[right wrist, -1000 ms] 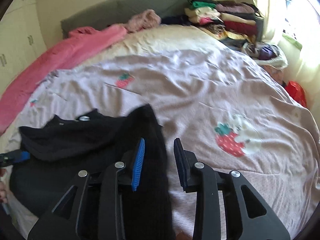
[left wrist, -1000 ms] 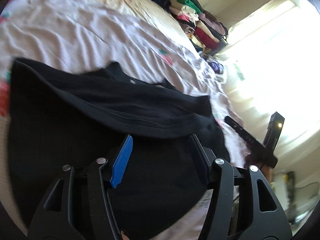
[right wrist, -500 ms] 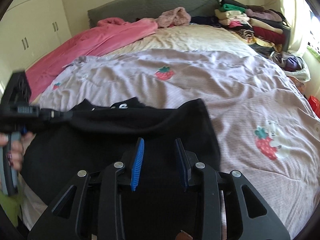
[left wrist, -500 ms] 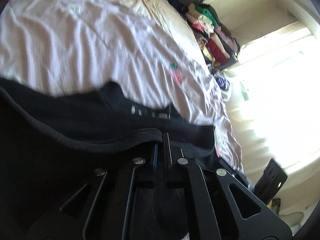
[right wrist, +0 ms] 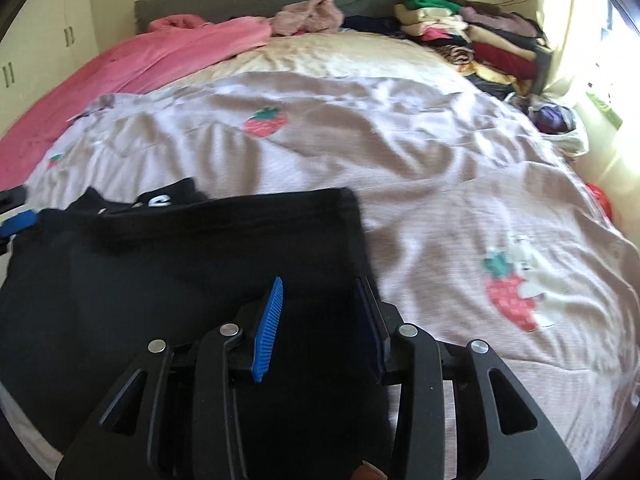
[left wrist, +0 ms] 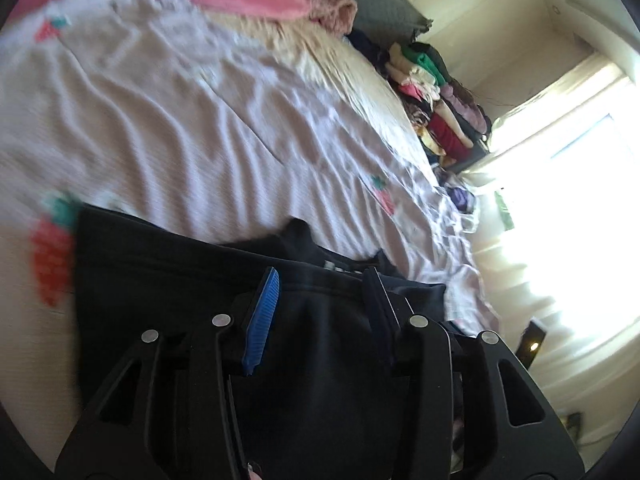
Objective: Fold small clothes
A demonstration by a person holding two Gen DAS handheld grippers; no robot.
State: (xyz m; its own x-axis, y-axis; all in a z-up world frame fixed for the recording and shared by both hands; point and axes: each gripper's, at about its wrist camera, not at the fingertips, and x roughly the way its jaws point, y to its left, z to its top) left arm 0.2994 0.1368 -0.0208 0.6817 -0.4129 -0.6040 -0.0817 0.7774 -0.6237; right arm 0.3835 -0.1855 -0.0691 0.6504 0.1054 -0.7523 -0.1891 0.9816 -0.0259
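Black garment (right wrist: 180,280) under both opening tools, seemingly unpinched.

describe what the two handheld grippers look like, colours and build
Both look alike. The left gripper and the right gripper have a black plastic frame with triangular cut-outs and round silver screw heads at the pivots. Each carries two fingers lined with ribbed blue pads, one bright in the light, the other shaded and dark. No cables or printed markings show, and no sleeve is in view.
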